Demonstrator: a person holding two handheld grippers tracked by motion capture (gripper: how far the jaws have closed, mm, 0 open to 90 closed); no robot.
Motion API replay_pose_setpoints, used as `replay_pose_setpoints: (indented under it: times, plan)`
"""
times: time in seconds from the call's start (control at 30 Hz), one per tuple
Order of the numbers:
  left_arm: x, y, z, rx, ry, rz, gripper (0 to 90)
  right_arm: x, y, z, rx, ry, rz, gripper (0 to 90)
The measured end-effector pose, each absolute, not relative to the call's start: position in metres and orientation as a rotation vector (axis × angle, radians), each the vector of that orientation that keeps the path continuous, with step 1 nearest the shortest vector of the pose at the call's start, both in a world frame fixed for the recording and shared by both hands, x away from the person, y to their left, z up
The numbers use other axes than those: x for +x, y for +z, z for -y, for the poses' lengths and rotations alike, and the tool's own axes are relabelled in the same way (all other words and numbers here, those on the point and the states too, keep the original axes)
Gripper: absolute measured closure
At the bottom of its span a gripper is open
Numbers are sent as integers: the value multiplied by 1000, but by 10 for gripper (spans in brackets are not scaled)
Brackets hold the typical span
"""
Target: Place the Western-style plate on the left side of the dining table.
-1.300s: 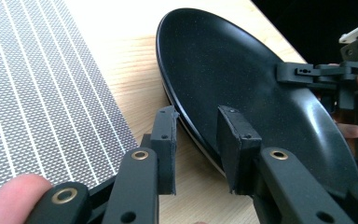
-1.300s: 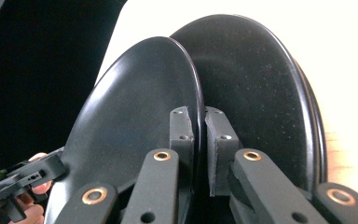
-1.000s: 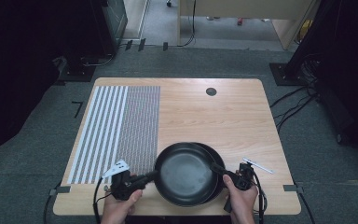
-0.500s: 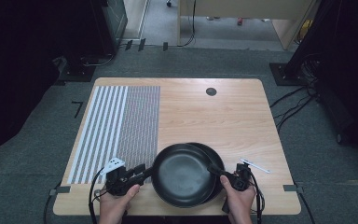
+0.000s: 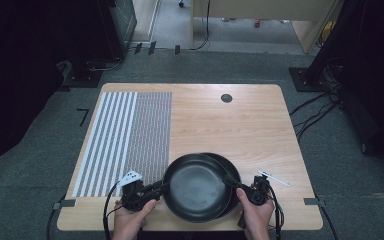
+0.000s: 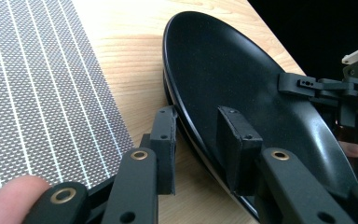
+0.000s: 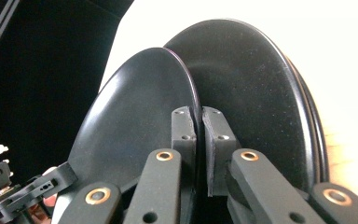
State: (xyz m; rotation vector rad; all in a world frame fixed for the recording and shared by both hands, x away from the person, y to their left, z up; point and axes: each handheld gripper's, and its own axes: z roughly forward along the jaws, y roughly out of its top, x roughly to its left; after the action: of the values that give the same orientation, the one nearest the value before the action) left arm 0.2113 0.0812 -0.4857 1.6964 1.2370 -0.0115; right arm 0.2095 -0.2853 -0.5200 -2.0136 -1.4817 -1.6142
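Note:
Two black plates lie stacked near the table's front edge. The top plate (image 5: pixel 195 187) (image 6: pixel 242 79) (image 7: pixel 135 116) sits offset to the left, so the lower plate (image 5: pixel 231 172) (image 7: pixel 256 93) shows at its right. My right gripper (image 5: pixel 228 180) (image 7: pixel 199 126) is shut on the top plate's right rim. My left gripper (image 5: pixel 161 188) (image 6: pixel 198 140) is open, its jaws standing either side of the top plate's left rim, with a gap of wood showing by the left jaw. The left gripper view shows the right gripper (image 6: pixel 307 86) across the plate.
A striped and dotted mat (image 5: pixel 125 140) covers the left part of the wooden table (image 5: pixel 240 130). A small black round hole (image 5: pixel 226 98) sits near the far edge. Cables trail from both grippers over the front edge.
The top plate has shifted a little to the left over the lower one. My left gripper has come up from the front edge to the plate's left rim.

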Motion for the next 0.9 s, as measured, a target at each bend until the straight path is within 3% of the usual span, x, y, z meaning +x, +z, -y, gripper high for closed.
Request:
replay_pose_setpoints:
  times: [0.17, 0.9]
  plan:
    - [215, -491, -83, 1645, -119, -1249, 698, 208, -521, 286, -2014, -1633, 1436, 859]
    - [220, -462, -88, 1605, -63, -1267, 739, 219, -487, 275, -1951, -1723, 1485, 855]
